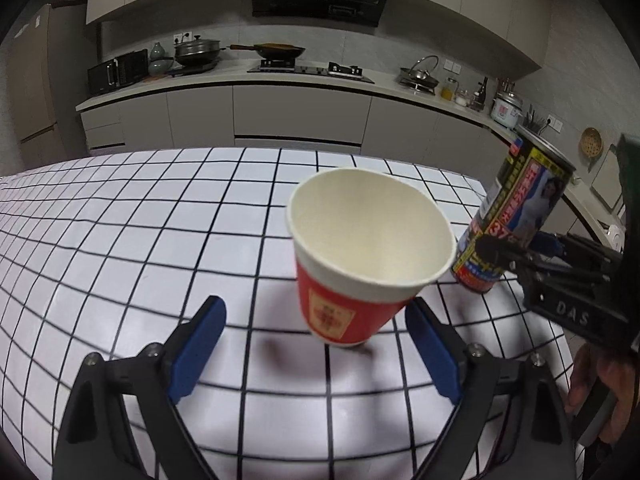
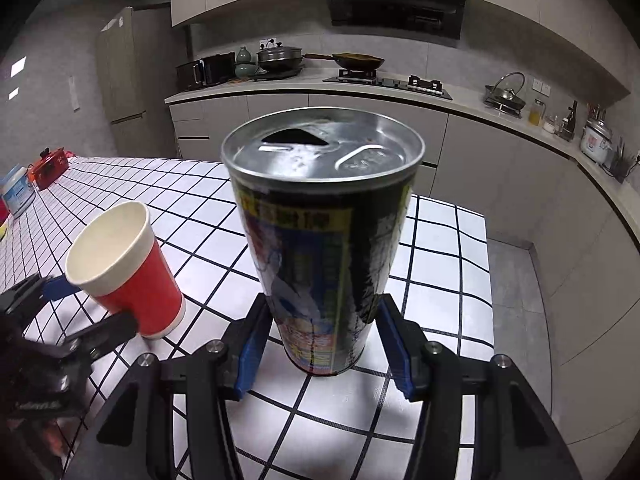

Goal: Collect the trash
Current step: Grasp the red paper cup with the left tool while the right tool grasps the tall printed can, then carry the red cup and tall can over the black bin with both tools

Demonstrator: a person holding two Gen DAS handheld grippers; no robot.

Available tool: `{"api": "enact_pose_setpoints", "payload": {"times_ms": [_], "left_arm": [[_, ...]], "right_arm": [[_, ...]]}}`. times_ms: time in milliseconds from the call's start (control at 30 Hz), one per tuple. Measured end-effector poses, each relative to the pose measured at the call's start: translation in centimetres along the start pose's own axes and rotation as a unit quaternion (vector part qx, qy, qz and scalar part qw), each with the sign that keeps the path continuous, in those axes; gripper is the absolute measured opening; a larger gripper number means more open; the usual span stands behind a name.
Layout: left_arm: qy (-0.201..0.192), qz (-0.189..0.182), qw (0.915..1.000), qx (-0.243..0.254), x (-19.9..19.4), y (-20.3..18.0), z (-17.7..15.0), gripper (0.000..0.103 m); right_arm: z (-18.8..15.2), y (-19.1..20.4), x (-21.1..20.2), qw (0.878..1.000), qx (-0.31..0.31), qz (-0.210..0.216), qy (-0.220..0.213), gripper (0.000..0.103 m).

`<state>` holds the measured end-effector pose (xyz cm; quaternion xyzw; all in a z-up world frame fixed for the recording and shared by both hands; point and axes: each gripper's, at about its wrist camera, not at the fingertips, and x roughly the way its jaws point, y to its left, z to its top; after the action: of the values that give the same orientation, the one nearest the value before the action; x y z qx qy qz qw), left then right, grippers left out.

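A red paper cup (image 1: 360, 264) with a white inside stands on the checked table (image 1: 120, 240). My left gripper (image 1: 316, 344) is open around it, with a wide gap on the left side and the right pad close to the cup. A tall opened drink can (image 2: 324, 248) with a black and yellow label stands on the table. My right gripper (image 2: 320, 344) has its blue pads against both sides of the can's lower part. The can (image 1: 516, 216) and right gripper (image 1: 504, 256) show at the right of the left wrist view. The cup (image 2: 128, 268) and left gripper (image 2: 88, 308) show at the left of the right wrist view.
The table's right edge (image 2: 486, 280) lies just beyond the can, with grey floor past it. A red object (image 2: 50, 168) and a white container (image 2: 16, 194) sit at the table's far left. A kitchen counter (image 1: 280, 80) with pots and a stove runs behind.
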<state>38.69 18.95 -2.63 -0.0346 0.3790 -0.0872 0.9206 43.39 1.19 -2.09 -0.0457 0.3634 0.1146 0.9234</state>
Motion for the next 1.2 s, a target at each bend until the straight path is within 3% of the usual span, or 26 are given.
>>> {"api": "enact_pose_setpoints", "payload": {"times_ms": [300,367,400,833,1200], "left_arm": [[0.01,-0.023,0.9993,-0.028,1.9,0.5,1.6,0.078],[0.016,-0.03,0.999,-0.029,2.4,0.3,1.7,0.064],[0.016,-0.031,0.999,-0.028,2.6,0.0,1.8,0.063],[-0.002,-0.01,0.9997,-0.021,0.5,0.9,1.5,0.062],[-0.015,-0.007,0.9998,-0.008,-1.8,0.9,1.1,0.062]], "right_arm": [[0.1,-0.1,0.2,1.0,-0.004,0.004,0.0,0.055],[0.1,-0.2,0.2,1.0,-0.004,0.004,0.001,0.056],[0.1,-0.1,0.3,1.0,-0.006,0.003,0.001,0.056],[0.3,0.5,1.5,1.0,0.013,-0.01,-0.003,0.058],[0.3,1.1,-0.9,1.0,0.008,0.007,0.001,0.055]]}}
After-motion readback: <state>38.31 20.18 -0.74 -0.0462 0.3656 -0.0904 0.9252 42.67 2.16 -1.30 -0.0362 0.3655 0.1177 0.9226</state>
